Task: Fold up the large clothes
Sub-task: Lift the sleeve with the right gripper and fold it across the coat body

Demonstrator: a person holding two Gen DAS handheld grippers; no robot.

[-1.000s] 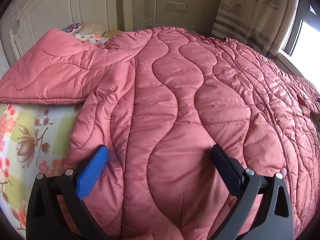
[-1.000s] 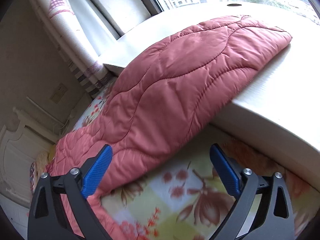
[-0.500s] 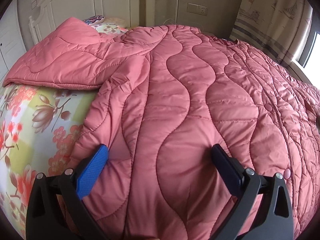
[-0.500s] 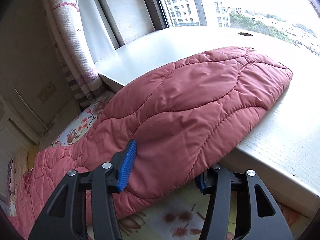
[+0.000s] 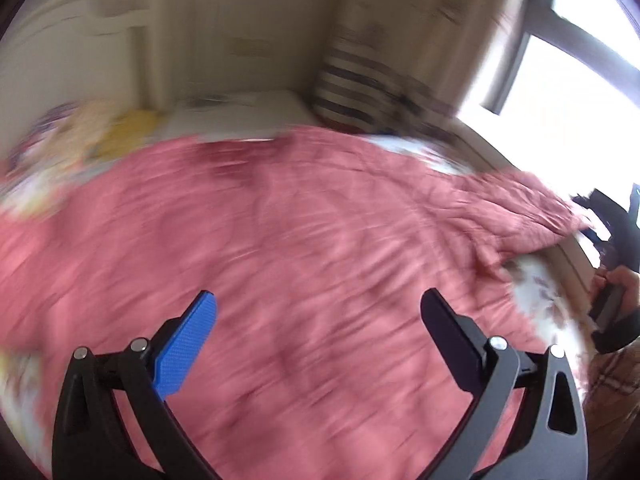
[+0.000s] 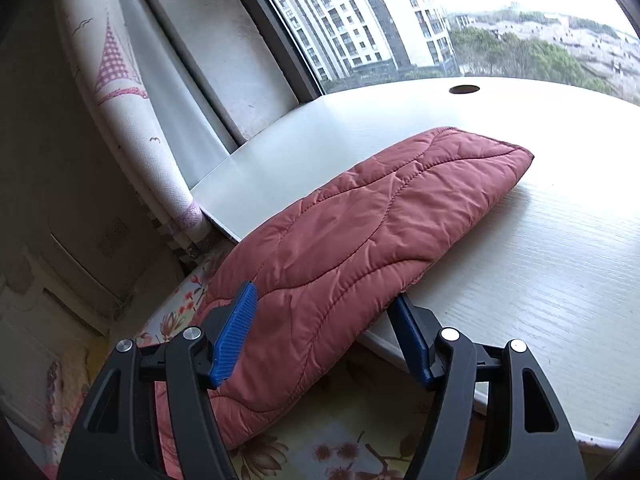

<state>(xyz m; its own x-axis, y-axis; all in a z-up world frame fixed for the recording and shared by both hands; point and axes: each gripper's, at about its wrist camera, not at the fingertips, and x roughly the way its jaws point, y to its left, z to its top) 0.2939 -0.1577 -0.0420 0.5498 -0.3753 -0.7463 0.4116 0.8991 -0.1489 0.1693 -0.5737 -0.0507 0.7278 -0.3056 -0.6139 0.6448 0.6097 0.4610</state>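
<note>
A large pink quilted coat point(image 5: 304, 248) lies spread over the bed; the left wrist view is motion-blurred. My left gripper point(image 5: 316, 320) is open and empty just above the coat body. One sleeve point(image 6: 368, 232) stretches from the bed onto the white window ledge point(image 6: 560, 248). My right gripper point(image 6: 326, 312) is shut on the sleeve near the ledge's edge, one blue pad point(image 6: 236, 332) on top and the other underneath. The right gripper and the hand holding it also show at the right edge of the left wrist view point(image 5: 612, 248).
The floral bedsheet point(image 6: 340, 452) shows under the sleeve. A curtain point(image 6: 132, 92) hangs at the ledge's left end, and the window point(image 6: 440, 32) is behind it. A white headboard point(image 5: 100, 40) and pillows point(image 5: 104, 132) are at the far end of the bed.
The right gripper closed onto the sleeve and moved toward the ledge. The left gripper swung right fast, from the coat's left edge and other sleeve to the middle of the body; it stayed open.
</note>
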